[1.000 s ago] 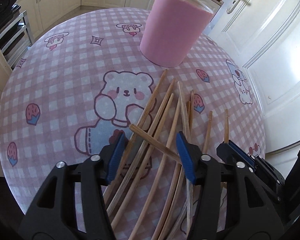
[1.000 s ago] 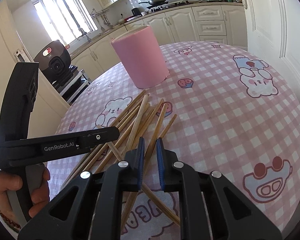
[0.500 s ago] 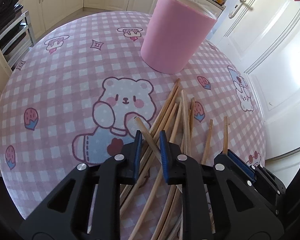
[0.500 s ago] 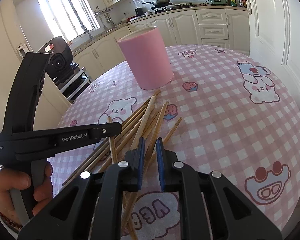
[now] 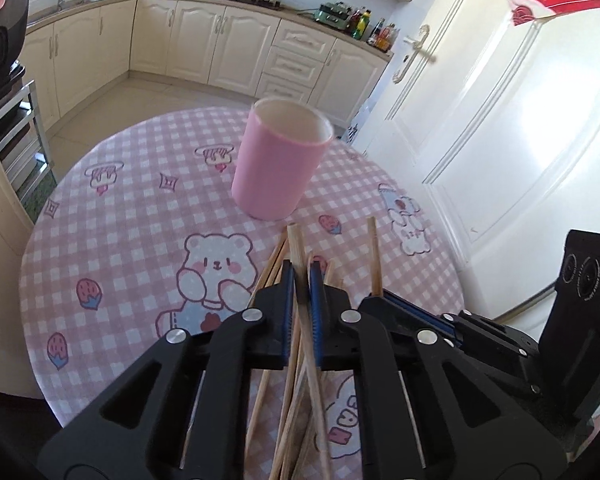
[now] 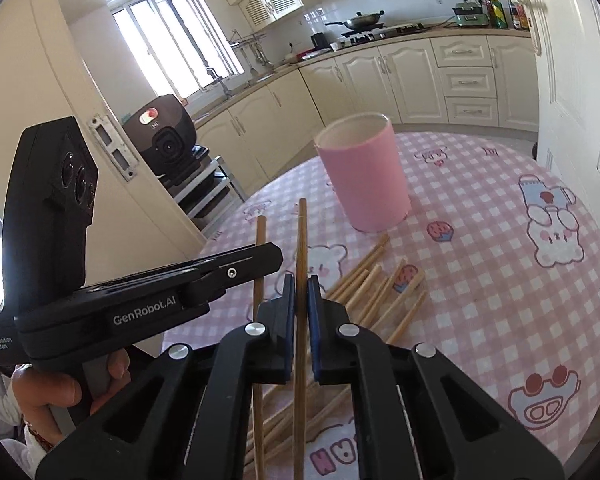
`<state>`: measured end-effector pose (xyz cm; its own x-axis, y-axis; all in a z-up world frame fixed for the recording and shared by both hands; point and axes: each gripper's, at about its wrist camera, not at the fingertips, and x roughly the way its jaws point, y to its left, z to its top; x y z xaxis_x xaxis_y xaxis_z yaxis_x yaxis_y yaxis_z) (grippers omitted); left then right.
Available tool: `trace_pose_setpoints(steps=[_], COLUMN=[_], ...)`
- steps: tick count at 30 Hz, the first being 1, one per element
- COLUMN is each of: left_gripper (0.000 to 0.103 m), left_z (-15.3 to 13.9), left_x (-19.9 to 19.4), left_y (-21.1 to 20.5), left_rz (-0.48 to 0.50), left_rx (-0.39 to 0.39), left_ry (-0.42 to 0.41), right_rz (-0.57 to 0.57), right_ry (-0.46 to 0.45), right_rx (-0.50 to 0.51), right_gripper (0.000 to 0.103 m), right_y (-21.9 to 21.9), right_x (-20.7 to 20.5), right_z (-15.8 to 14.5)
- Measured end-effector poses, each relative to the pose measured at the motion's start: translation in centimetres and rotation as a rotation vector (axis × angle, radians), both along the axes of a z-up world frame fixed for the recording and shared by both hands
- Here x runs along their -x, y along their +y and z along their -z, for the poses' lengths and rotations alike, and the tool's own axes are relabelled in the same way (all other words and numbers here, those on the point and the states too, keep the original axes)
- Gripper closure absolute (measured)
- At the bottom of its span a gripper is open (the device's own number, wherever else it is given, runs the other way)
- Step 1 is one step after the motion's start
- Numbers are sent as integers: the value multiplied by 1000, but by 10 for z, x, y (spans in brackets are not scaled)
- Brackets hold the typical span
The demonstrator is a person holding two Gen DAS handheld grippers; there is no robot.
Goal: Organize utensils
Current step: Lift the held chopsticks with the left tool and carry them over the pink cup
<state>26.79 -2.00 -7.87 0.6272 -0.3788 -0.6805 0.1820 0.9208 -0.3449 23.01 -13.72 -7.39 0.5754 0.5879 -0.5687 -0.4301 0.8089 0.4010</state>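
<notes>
On the round table with its pink-and-white checked, bear-printed cloth point(image 5: 132, 208), a tall pink cylindrical holder with a pale inside point(image 5: 280, 160) stands upright toward the far side, open at the top. Nearer the cameras, a loose heap of plain wooden chopsticks point(image 6: 374, 286) lies flat on the cloth, fanned out with their far tips reaching close to the holder's base, though not touching it as far as can be told.

Above that heap, the left gripper point(image 5: 301, 280), black with blue pads, has just been closing and now pinches one light wooden chopstick point(image 5: 295, 248) between its jaws; the stick points forward toward the holder, its tip raised off the cloth. Beside it, seen in the right wrist view as a black handle gripped by a person's hand point(image 6: 56, 388), the same tool crosses the left of the picture.

The right gripper point(image 6: 300, 288), likewise black with blue pads, is clamped on a second, darker wooden chopstick point(image 6: 301, 240), which stands out straight ahead between the jaws, clear of the heap
</notes>
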Motion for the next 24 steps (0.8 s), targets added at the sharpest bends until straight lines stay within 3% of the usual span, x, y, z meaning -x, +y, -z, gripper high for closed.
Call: trace_pose_setpoints(steps=[7, 13, 18, 24], left_gripper=[98, 98, 98, 98], left_z=[-54, -96, -136, -167], left_x=[6, -1, -10, -39], left_y=[5, 11, 13, 12], left_rz=[69, 78, 45, -25], left_rx=[23, -7, -66, -77], left_ry=[-112, -227, -353, -426], right_rz=[-15, -7, 40, 115], right_ry=[-118, -205, -297, -396], right_rx=[53, 114, 146, 175], right_gripper=[98, 98, 98, 98], right_y=[13, 20, 21, 26], right_x=[-7, -19, -31, -53], right_z=[-49, -82, -117, -145])
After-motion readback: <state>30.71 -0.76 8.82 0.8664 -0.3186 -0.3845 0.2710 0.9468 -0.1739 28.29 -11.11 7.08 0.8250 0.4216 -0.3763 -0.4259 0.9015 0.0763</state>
